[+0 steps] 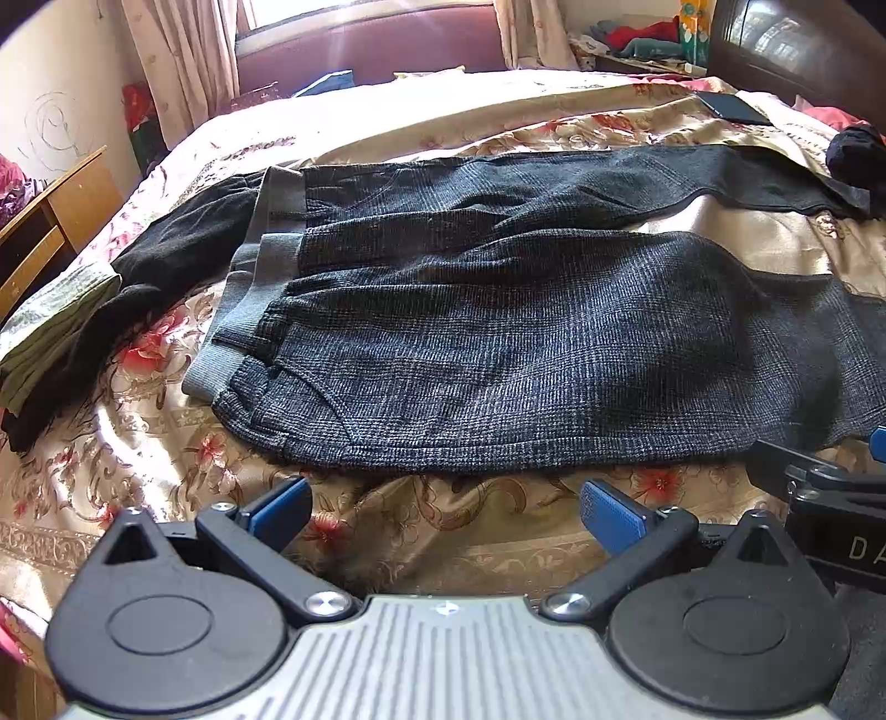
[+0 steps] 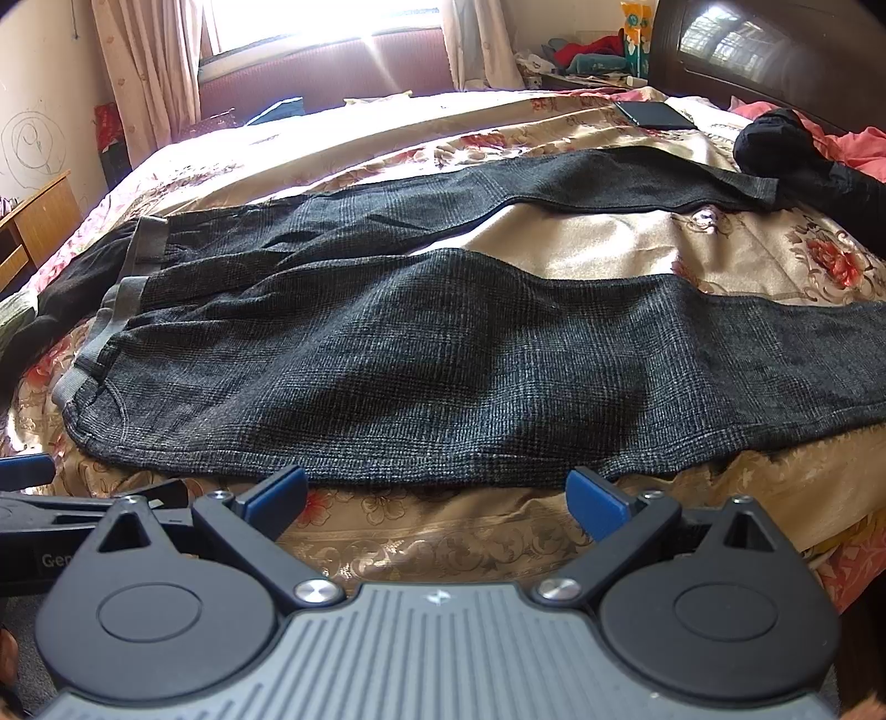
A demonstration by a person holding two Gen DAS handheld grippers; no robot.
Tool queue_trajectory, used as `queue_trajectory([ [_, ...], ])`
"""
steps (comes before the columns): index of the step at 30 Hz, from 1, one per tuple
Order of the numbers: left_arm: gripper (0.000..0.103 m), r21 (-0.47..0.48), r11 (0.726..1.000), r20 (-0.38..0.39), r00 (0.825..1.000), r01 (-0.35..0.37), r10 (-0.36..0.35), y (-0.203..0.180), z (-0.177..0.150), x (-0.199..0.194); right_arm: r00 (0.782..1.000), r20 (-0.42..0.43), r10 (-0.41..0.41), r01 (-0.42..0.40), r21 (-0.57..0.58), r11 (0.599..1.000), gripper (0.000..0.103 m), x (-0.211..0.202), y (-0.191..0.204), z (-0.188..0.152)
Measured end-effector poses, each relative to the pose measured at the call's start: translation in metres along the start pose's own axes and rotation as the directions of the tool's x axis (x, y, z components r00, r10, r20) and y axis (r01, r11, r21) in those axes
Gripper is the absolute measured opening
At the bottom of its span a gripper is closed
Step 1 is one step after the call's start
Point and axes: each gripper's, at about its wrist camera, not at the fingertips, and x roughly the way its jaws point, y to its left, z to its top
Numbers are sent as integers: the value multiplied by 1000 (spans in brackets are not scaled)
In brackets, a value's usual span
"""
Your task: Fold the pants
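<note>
Both of your grippers hang just short of the near edge of the bed (image 1: 498,111): your left gripper (image 1: 446,507) has its blue pads spread wide with nothing between them, and your right gripper (image 2: 437,498) is spread the same way, also holding nothing. You have the pants (image 1: 498,343) laid flat on the gold floral bedspread (image 1: 166,498), dark grey check fabric, waistband (image 1: 249,310) toward the left and the two legs running off to the right, split apart with bedspread showing between them. Beside the waistband lies a black garment (image 1: 177,249), touching a green striped one (image 1: 50,338) at the left edge of the bed. At the far right you can see a balled black cloth (image 2: 775,144) near the end of the far leg, and a dark phone (image 2: 656,115) lying flat beyond it. Sunlight floods in from the window (image 2: 310,22) behind the bed, with pale curtains (image 2: 144,72) on each side, a wooden side table (image 1: 50,216) at left and a dark glossy headboard (image 2: 775,50) at right.
</note>
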Motion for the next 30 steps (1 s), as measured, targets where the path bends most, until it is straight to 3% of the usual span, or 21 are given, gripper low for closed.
queue_trajectory([
  [19,103,-6,1000,-21,1000,14,-14,4,3,4,1000,-16,27,-27,-4,1000,95,3,3,4],
  [30,103,-14,996,-33,996,85,-86,28,34,10,994,41,102,-98,-88,991,95,10,18,44],
])
